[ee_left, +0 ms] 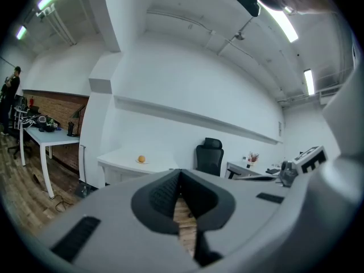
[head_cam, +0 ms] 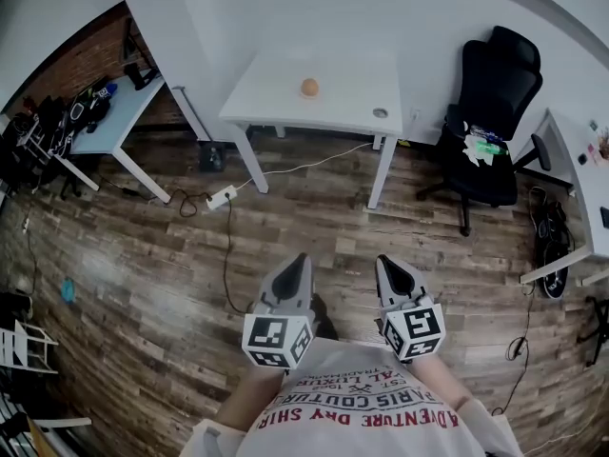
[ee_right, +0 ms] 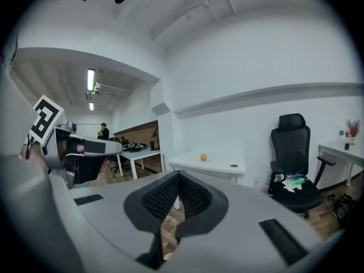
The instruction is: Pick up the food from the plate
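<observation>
A small orange food item (head_cam: 309,87) rests on a pale plate on the white table (head_cam: 276,103) across the room; the same food (ee_left: 141,159) (ee_right: 203,157) shows far off in both gripper views. My left gripper (head_cam: 297,263) and right gripper (head_cam: 388,265) are held side by side close to my chest, well short of the table, pointing toward it. Both are shut, their jaws meeting at the tips with nothing between them.
A small round disc (head_cam: 381,113) lies near the table's right corner. A black office chair (head_cam: 490,103) stands to the right, another white desk (head_cam: 580,174) beyond it. A cluttered desk (head_cam: 105,112) sits at left. Cables and a power strip (head_cam: 221,196) lie on the wood floor.
</observation>
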Available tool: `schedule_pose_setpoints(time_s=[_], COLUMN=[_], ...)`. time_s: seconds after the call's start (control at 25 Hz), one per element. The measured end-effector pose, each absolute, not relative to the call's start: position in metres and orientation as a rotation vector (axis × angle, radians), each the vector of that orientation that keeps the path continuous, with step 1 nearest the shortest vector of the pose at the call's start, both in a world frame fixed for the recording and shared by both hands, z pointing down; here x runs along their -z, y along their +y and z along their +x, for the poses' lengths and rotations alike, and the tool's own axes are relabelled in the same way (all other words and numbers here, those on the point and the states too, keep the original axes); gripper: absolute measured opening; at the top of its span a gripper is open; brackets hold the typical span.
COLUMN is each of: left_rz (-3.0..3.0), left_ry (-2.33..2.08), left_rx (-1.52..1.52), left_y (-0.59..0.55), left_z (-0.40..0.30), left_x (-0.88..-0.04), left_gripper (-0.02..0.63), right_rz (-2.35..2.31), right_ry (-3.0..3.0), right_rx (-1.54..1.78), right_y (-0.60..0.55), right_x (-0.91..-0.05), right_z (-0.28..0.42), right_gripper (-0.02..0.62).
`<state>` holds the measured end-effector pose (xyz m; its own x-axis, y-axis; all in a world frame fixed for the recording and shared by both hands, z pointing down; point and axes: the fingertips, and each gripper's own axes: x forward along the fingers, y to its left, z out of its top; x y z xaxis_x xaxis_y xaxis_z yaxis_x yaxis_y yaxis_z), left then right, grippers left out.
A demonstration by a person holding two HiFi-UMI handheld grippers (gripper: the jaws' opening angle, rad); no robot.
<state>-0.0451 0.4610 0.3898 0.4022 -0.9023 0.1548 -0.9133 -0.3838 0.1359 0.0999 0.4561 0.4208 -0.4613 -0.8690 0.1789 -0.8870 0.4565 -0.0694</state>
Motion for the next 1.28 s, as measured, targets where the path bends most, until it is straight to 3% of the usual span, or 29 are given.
schedule_pose_setpoints(time_s=[0.44, 1.28], left_rz=[2.398, 2.475], left_ry=[-1.572, -1.399], left_rx=[-0.096, -0.17], left_y=[0.353, 0.029], left_z=[-0.071, -0.148], left_x=[-0.402, -0.398], left_gripper=[0.006, 0.006], right_rz=[1.553, 1.627], right_ry=[-2.529, -2.413], right_rx=[-0.31, -0.342], right_y=[0.354, 0.058], right_x=[-0.433, -0.424], right_z=[0.079, -0.006], right_gripper=[0.012, 0.014])
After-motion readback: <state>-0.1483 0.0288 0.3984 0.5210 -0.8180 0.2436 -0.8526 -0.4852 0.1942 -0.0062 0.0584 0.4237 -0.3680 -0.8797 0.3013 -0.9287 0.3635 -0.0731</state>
